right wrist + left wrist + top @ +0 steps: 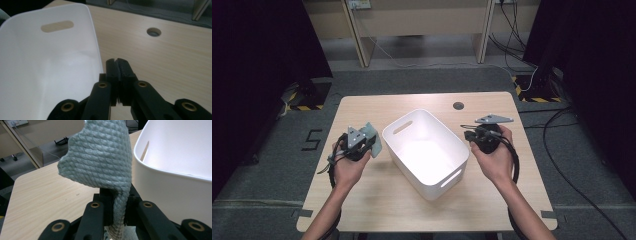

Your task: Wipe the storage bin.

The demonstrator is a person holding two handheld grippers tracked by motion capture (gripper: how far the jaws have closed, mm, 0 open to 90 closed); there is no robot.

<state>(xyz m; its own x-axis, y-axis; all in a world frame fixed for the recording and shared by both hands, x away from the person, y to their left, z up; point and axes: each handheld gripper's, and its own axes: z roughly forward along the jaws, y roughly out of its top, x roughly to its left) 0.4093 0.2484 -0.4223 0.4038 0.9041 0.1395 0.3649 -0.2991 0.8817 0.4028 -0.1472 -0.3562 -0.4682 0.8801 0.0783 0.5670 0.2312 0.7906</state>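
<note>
The left gripper [117, 220] has its jaws pinched on a pale green cloth [100, 157], which stands up out of the jaws in a loose flap just beside the long wall of the white bin [426, 186] in the middle of the tabletop [377, 200]. The cloth is clear of the wood and not yet over the rim.

What worries me is how little of the cloth is caught. Only a narrow fold runs between the jaws, and the rest flops free, so a quick swing toward the bin could let it slip out and drop on the tabletop. The flap could also drape over the rim and hang half in, half out if it is let go too soon. A low carry might nudge the wall and shove the light bin across the wood.

The left hand [348, 167] grips its tool from below, wrist straight, forearm angled in from the near edge. The right hand [495, 159] mirrors it on the far side of the bin, and the right gripper [117, 82] has its jaws pressed together on nothing, pointing past the bin's corner.
</note>
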